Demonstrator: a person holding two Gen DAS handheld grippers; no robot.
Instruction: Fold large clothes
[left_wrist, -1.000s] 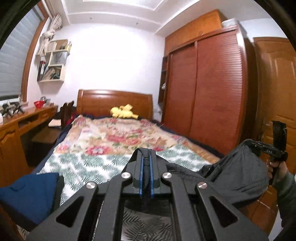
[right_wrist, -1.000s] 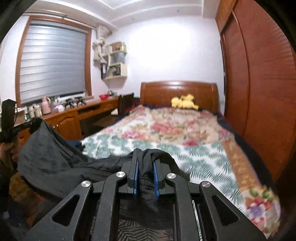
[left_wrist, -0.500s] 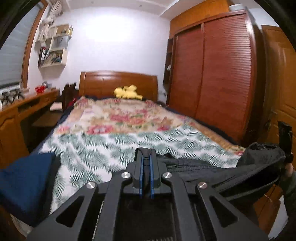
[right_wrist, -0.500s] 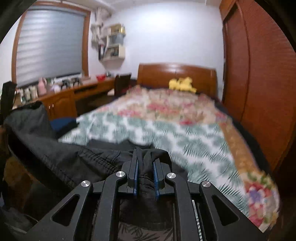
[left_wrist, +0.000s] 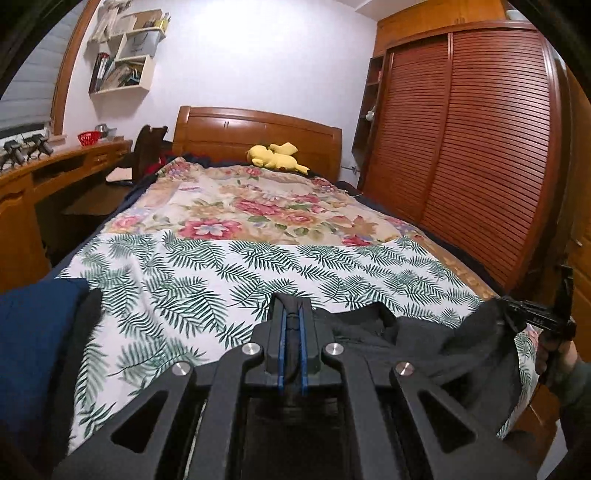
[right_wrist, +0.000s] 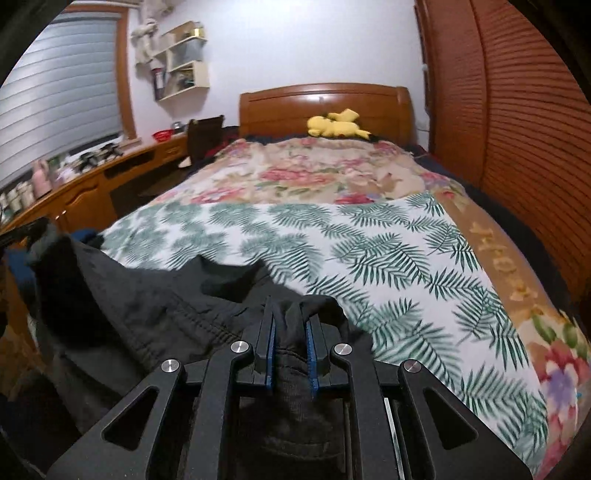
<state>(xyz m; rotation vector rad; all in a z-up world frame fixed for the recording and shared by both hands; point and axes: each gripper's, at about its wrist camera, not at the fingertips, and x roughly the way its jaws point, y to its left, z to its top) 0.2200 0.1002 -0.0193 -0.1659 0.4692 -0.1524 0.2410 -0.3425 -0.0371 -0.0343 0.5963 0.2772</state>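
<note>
A large black garment (right_wrist: 147, 310) is stretched between my two grippers over the foot of the bed (right_wrist: 388, 240). My right gripper (right_wrist: 290, 325) is shut on a bunched edge of it. In the left wrist view my left gripper (left_wrist: 291, 317) is shut on another thin edge of the black garment (left_wrist: 443, 343), which sags onto the fern-print bedspread (left_wrist: 240, 266). The right gripper (left_wrist: 517, 308) shows at the far right there, held by a hand. The left gripper (right_wrist: 22, 232) shows at the left edge of the right wrist view.
A dark blue cloth (left_wrist: 33, 332) lies at the bed's left corner. A yellow plush toy (left_wrist: 275, 155) sits by the wooden headboard (left_wrist: 258, 129). A wooden desk (left_wrist: 48, 177) runs along the left, a slatted wardrobe (left_wrist: 461, 147) along the right.
Both grippers have come down and forward towards the bed, still gripping the black garment. The garment hung in the air before; now its middle rests on the bedspread.
</note>
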